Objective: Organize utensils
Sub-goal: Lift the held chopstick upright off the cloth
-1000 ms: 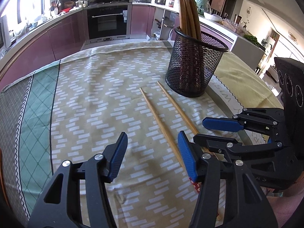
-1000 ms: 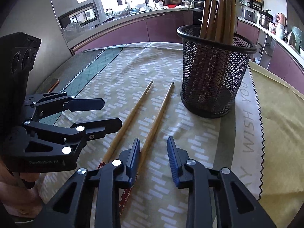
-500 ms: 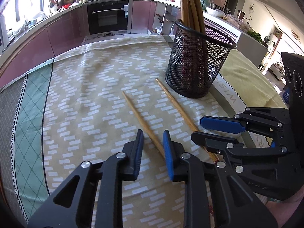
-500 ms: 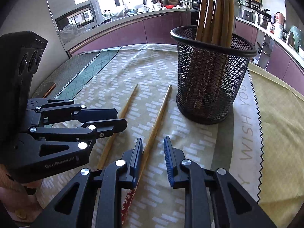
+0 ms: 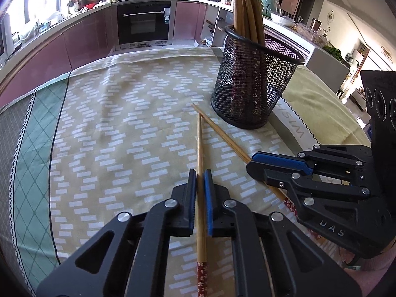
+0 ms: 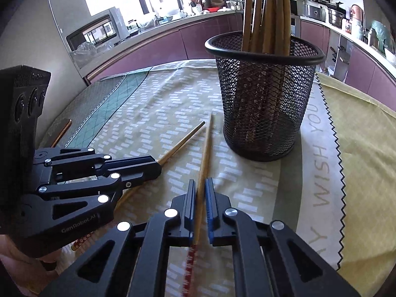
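Left wrist view: the left gripper (image 5: 200,180), black with blue pads, is closed on a light wooden chopstick with a red floral-patterned end (image 5: 199,153). The shaft runs between the two pads; the patterned end lies behind the fingers, and the tip points toward the black wire-mesh cylindrical holder (image 5: 252,84). A second wooden chopstick (image 5: 222,138) lies on the beige tablecloth with white dash pattern (image 5: 118,123). Its far tip sits near the base of the holder, just beside the tip of the held chopstick. Its near part passes under the right gripper (image 5: 257,165), which enters from the right side of the frame with its fingers nearly together. The holder stands upright on the tablecloth and contains several wooden chopsticks (image 5: 245,7), tips upward.

Right wrist view: the right gripper (image 6: 201,185) is closed on the second wooden chopstick (image 6: 206,148), the shaft clamped between its blue pads and the red patterned end behind them. The tip lies close to the base of the mesh holder (image 6: 264,94). The left gripper (image 6: 151,165) appears at the left, fingers pinched on the first chopstick (image 6: 183,138), whose tip projects beyond the fingers toward the holder. The two tips are near each other but apart. The holder's bundle of chopsticks (image 6: 267,12) stands upright in it.
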